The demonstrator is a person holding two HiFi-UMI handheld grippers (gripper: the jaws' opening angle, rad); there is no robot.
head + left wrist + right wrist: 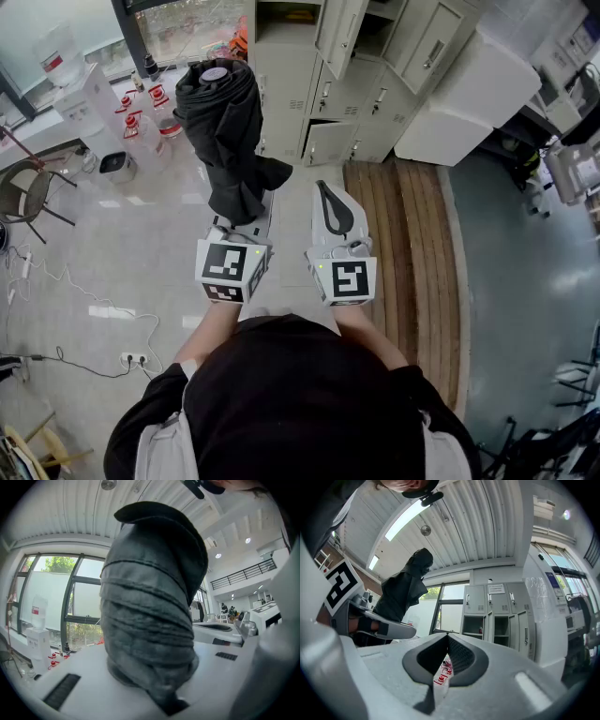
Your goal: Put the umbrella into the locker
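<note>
- Lockers [375,84], pale grey metal, fill the top of the head view; several doors hang open, and the right gripper view shows open compartments facing the person.
- Wooden boards [403,244] run in a strip along the floor from the lockers' foot towards the person, with pale tile to their left.
- Water dispenser [80,89], white with a bottle on top, stands by the window, well apart from the lockers.
- Umbrella [225,131], black and loosely rolled, stands roughly upright in the air over the tile, left of the lockers and outside every compartment. Its bunched fabric fills the left gripper view.
- Left gripper [242,223] has its jaws pinched on the umbrella's narrow lower end, where the fabric gathers.
- Right gripper [330,202], just beside the left one, is aimed towards the lockers. Its jaws are pressed together at the tips with nothing between the dark pads.
</note>
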